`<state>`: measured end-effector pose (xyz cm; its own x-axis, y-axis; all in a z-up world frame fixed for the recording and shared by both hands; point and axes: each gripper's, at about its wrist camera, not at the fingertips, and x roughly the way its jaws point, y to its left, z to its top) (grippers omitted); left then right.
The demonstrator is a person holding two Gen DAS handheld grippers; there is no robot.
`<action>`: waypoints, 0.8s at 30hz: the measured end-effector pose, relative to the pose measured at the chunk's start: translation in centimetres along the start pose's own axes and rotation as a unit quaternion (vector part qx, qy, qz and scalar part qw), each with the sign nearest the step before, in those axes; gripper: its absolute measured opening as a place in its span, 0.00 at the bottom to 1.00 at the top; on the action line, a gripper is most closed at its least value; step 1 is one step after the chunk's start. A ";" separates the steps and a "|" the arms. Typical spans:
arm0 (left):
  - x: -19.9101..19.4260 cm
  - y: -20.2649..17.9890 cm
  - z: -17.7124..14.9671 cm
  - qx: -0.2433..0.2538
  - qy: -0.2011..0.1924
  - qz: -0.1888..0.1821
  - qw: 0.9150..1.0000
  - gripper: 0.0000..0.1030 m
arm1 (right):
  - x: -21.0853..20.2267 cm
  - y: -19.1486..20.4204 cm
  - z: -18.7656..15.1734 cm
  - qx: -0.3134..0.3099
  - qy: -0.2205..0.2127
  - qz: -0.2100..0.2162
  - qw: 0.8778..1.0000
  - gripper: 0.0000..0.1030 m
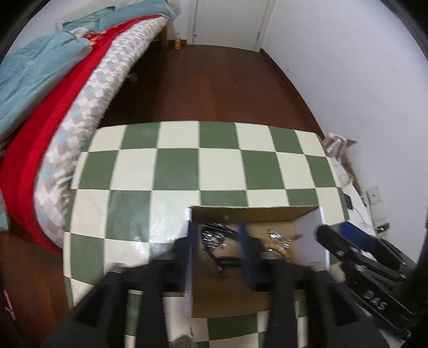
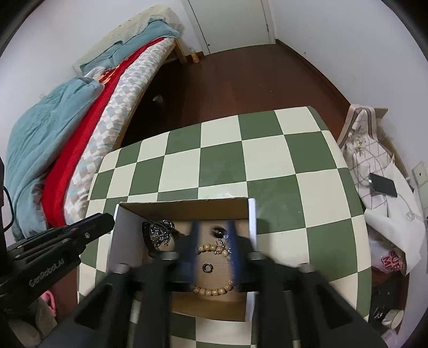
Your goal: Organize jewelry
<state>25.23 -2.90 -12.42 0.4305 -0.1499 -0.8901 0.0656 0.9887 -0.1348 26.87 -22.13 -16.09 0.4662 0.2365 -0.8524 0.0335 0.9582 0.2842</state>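
An open cardboard box (image 2: 184, 207) stands on the checkered table; it also shows in the left wrist view (image 1: 254, 211). Inside lie a silver chain pile (image 2: 157, 234), a wooden bead bracelet (image 2: 214, 290), a small metal ring (image 2: 207, 267) and a dark pendant (image 2: 218, 231). My right gripper (image 2: 212, 235) is open over the box, its blue fingers either side of the bracelet. My left gripper (image 1: 218, 235) is open over the box's left part, above the silver chain (image 1: 214, 235). The bracelet (image 1: 278, 247) shows partly there.
The green and white checkered table (image 2: 267, 166) ends at a brown floor. A bed with blue and red bedding (image 2: 67, 128) stands left. A chair with cloth and a phone (image 2: 382, 184) stands right. A door (image 2: 232, 21) is at the back.
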 end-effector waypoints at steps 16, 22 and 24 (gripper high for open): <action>-2.7 1.8 -5.3 0.017 -0.031 0.083 0.996 1.00 | -2.5 0.1 -4.6 -0.045 0.022 -0.115 0.992 1.00; -5.2 1.4 -6.9 0.020 -0.040 0.081 0.996 1.00 | -4.2 0.7 -6.4 -0.046 0.019 -0.137 0.989 1.00; -6.4 1.2 -7.4 0.020 -0.046 0.078 0.996 1.00 | -5.2 0.7 -6.9 -0.042 0.015 -0.142 0.989 1.00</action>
<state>15.90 -0.74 -10.08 0.5187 0.0046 -0.8549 0.0261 0.9994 0.0212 18.37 -21.53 -14.50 0.4229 -0.0397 -0.9053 0.0847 0.9964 -0.0042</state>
